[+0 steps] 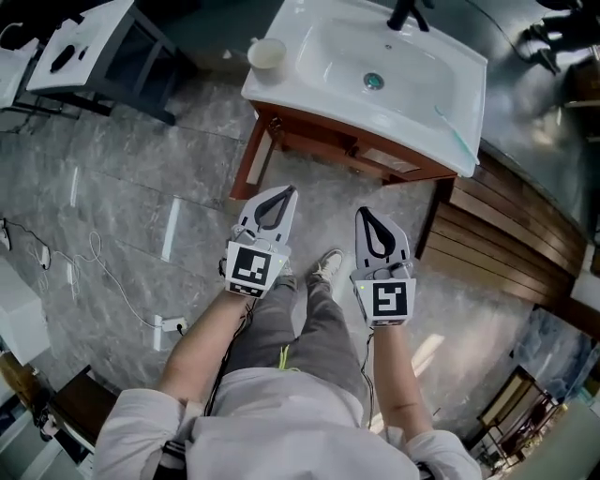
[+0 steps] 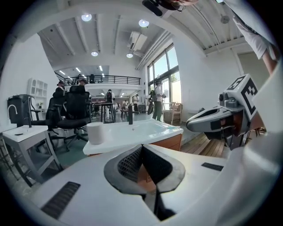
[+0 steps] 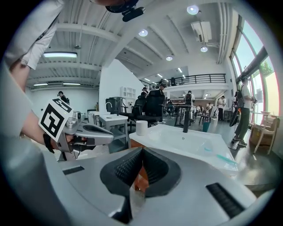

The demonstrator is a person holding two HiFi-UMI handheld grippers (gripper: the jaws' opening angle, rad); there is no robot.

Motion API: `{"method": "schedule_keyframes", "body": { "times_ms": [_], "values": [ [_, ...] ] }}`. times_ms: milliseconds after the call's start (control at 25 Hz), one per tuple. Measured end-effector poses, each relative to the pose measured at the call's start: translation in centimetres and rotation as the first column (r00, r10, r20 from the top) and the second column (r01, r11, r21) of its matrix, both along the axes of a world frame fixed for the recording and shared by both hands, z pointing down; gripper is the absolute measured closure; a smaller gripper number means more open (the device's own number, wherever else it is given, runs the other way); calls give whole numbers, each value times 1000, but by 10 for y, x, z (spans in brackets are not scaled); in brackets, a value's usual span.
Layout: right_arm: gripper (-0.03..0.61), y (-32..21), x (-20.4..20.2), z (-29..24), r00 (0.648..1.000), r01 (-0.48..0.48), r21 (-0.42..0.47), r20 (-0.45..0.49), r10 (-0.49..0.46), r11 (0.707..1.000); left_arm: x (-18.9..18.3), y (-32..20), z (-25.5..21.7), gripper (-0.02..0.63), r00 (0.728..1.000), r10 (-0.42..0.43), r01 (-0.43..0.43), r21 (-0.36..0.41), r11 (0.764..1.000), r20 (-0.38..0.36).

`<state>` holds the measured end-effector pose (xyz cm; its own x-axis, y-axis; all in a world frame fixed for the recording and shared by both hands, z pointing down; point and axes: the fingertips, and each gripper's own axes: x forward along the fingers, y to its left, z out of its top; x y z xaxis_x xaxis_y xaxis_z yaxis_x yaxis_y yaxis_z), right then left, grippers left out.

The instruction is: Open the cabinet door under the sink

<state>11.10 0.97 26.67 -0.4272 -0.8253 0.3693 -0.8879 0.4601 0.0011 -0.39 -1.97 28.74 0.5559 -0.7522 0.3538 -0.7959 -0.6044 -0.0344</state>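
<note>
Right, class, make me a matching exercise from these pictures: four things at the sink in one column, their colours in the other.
Things:
1 cup
2 faucet
3 toothbrush
4 cabinet

Colours:
a black
b brown
c white
d teal

Pairs: 1-c; 2-a; 3-d; 4-b

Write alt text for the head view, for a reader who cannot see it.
From above, a person holds a grey left tool and a grey right tool, both shut and empty, before a white ceramic sink on a brown wooden cabinet. A white cup stands on the sink's corner.
</note>
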Motion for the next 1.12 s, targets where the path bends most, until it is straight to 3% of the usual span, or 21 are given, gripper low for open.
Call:
{"method": "schedule_keyframes", "body": {
  "times_ms": [600,1120],
  "values": [
    [547,28,78,-91,996,-91,69,20,89,994,41,3,-108,597,1000,24,-23,107,994,-8],
    [548,27,111,-167,991,-117,157,83,105,981,45,6,-211,597,999,18,-7,252,968,-41]
  ]
}}
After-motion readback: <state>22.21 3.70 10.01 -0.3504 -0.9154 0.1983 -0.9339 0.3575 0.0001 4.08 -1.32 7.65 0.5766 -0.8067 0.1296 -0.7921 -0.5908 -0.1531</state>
